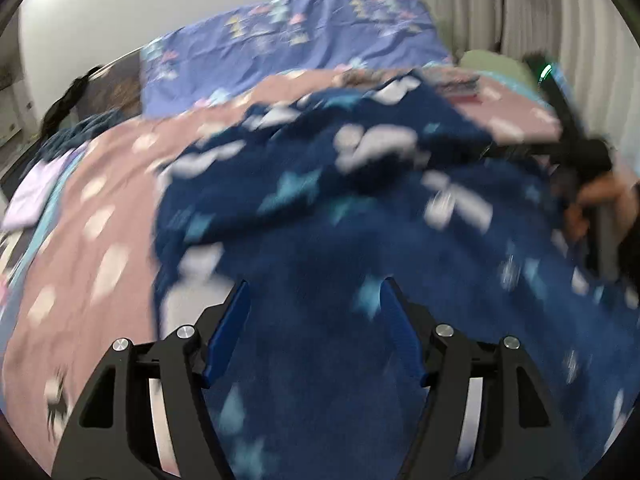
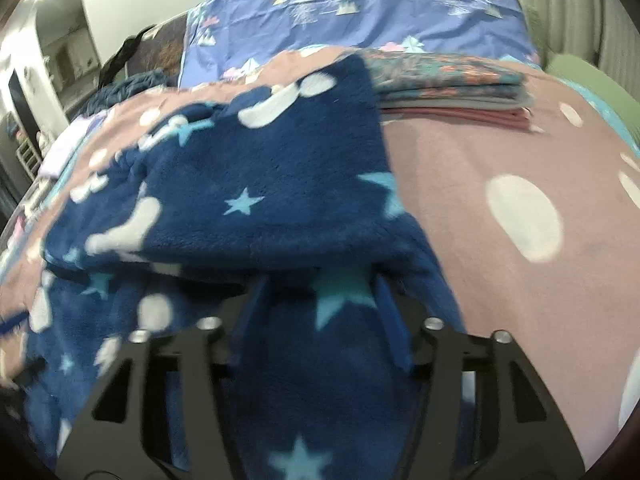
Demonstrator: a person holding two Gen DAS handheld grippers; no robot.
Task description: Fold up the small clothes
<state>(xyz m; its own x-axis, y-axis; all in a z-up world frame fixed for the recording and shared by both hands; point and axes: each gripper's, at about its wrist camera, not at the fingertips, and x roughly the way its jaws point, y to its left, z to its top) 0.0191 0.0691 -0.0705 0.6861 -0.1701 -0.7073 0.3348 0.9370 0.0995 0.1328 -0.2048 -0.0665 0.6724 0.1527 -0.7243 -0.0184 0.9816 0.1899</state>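
A navy fleece garment (image 1: 320, 184) with white shapes and light-blue stars lies on a pink polka-dot bedspread (image 1: 96, 216). It also shows in the right wrist view (image 2: 256, 176), partly folded over itself. My left gripper (image 1: 314, 292) is open, its blue pads (image 1: 228, 328) spread over the fleece. My right gripper (image 2: 320, 292) is open too, with fleece lying between and over its fingers (image 2: 390, 320). The right gripper and the hand holding it appear at the right in the left wrist view (image 1: 576, 152). The left view is blurred by motion.
A stack of folded clothes (image 2: 448, 92) sits at the far side of the pink bedspread (image 2: 500, 152). A purple sheet with triangle prints (image 2: 360, 20) lies behind. A green pillow (image 2: 592, 80) is at the right. Pale lilac cloth (image 1: 36, 196) lies at the left edge.
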